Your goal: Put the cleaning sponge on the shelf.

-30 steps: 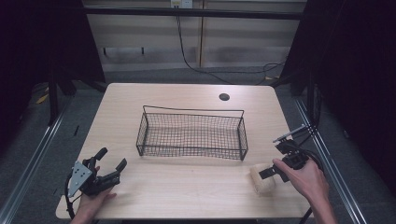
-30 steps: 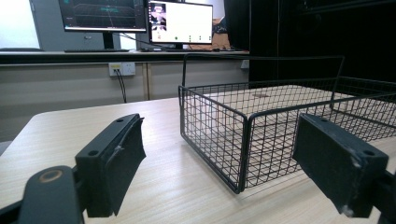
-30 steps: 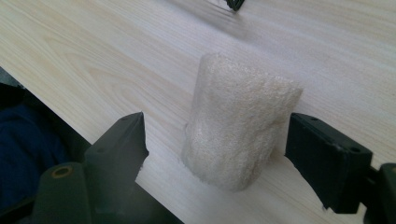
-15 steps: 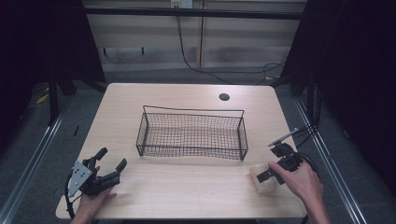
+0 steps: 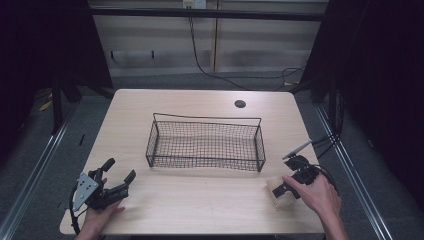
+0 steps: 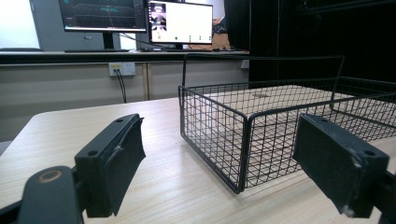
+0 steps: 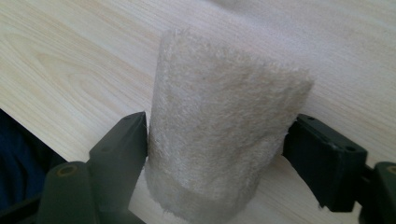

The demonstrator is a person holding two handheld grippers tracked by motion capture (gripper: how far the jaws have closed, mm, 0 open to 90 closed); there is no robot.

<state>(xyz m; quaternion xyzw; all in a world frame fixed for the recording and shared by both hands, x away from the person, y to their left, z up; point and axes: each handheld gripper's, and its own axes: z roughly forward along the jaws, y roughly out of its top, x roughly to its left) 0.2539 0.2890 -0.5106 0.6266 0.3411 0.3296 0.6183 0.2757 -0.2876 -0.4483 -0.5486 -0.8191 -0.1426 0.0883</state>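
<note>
The beige fuzzy roll (image 7: 219, 130) is half hidden in the high view, where the right hand and the right tool (image 5: 285, 187) cover its 3 o'clock side and leave a pale corner (image 5: 276, 195) showing near the desk's 5 o'clock corner. In the right gripper view the roll stands between the two jaws, its lower end cut off by the frame; both pads press its sides, so the right tool holds the roll, which rests on the desk (image 7: 70, 56). Whether the roll is a plush block or a rolled cloth cannot be told. The left tool (image 5: 112, 182) lies low at the desk's 7 o'clock corner in the left hand (image 5: 97, 215), jaws wide and holding nothing; in the left gripper view its jaws frame the near corner of the wire basket (image 6: 243, 135). The basket (image 5: 205, 145) sits mid-desk, well apart from both tools and at 10 o'clock from the roll, with bare mesh inside. A dark round hole (image 5: 240, 104) marks the desk at 1 o'clock. Monitors (image 6: 180, 21) glow behind the desk.
</note>
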